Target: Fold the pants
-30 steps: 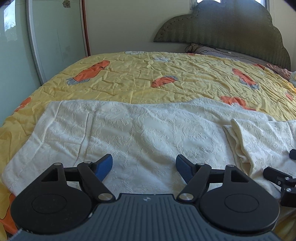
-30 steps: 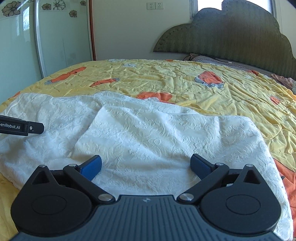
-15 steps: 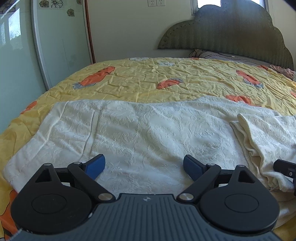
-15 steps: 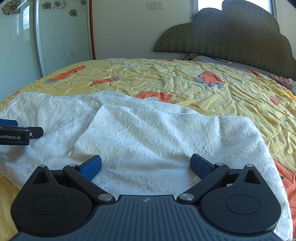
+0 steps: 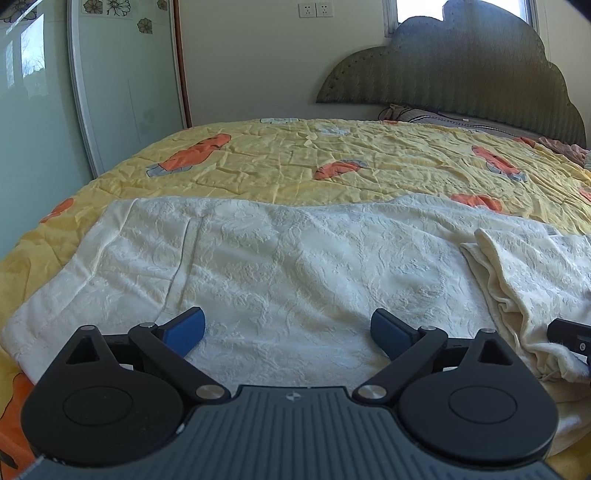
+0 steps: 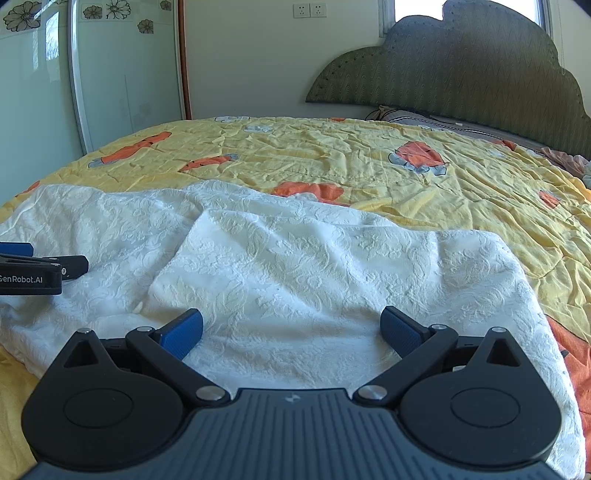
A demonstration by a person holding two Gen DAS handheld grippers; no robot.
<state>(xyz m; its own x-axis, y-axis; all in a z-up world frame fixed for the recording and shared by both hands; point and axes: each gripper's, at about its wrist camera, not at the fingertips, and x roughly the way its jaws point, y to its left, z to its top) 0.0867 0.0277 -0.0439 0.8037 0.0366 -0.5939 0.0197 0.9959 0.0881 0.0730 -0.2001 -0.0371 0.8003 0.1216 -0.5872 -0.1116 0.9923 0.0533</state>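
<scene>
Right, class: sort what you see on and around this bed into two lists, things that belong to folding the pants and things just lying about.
Belongs to the job:
- white pants, partly folded
- left gripper, open
- right gripper, open

Just lying about:
- yellow quilt underneath
- headboard
- pillow
- wall sockets

A bed [image 5: 277, 166] is carrying a yellow quilt [image 6: 369, 158] with orange prints — cream-white pants [image 5: 295, 266] are lying spread across its near edge, one part folded over.
</scene>
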